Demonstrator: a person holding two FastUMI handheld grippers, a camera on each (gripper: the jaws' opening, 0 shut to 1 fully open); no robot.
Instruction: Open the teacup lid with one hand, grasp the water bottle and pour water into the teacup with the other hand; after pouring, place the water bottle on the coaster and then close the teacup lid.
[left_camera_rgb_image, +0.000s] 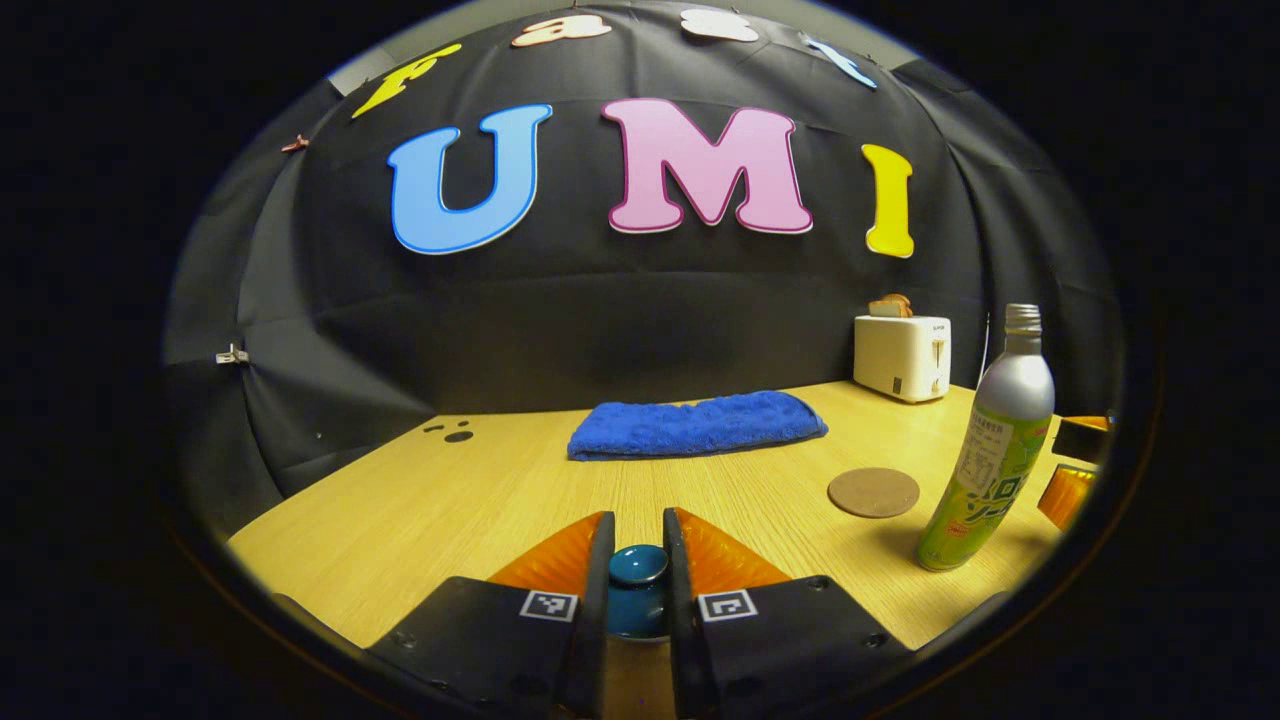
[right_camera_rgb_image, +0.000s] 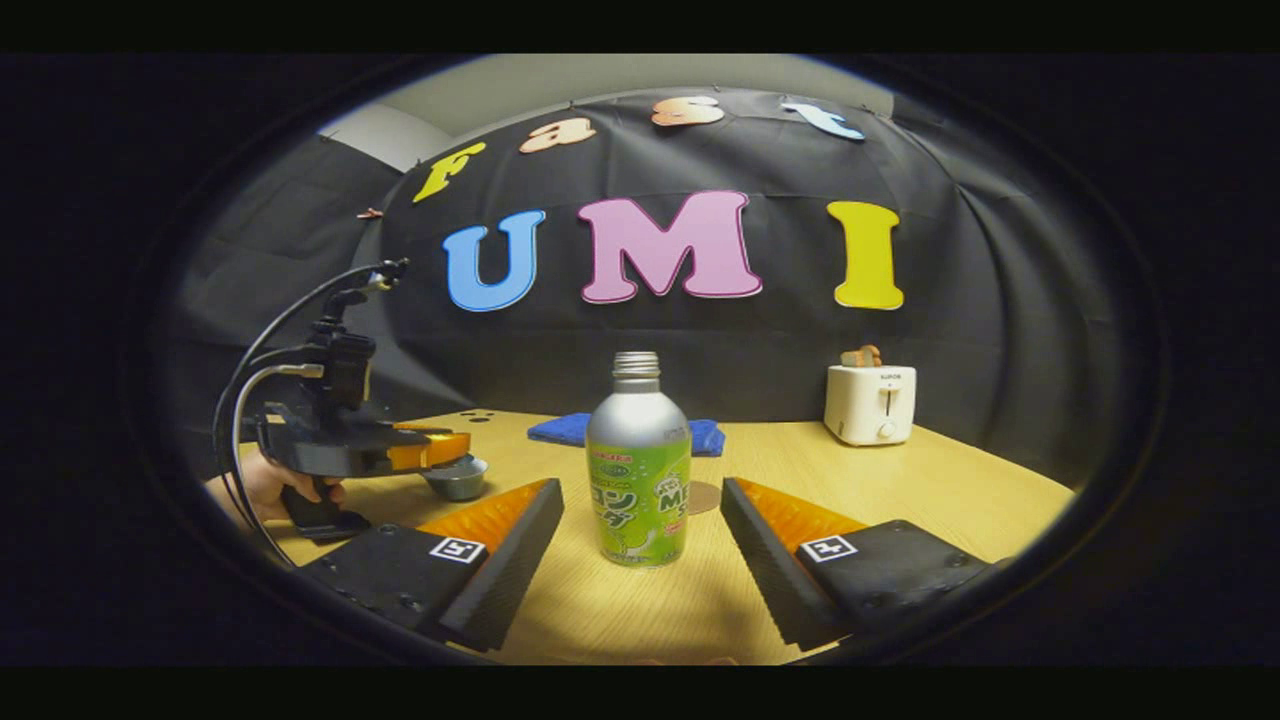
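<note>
My left gripper is shut on the knob of the teal teacup lid, which sits low between its fingers. In the right gripper view that left gripper is held by a hand just over the grey teacup; whether the lid is off the cup is hidden. The silver and green water bottle stands upright and uncapped on the table, between the fingers of my open right gripper, which do not touch it. From the left gripper view the bottle stands beside the round brown coaster.
A folded blue towel lies at the back of the wooden table. A white toaster with bread in it stands at the back right. Cables loop off the left gripper.
</note>
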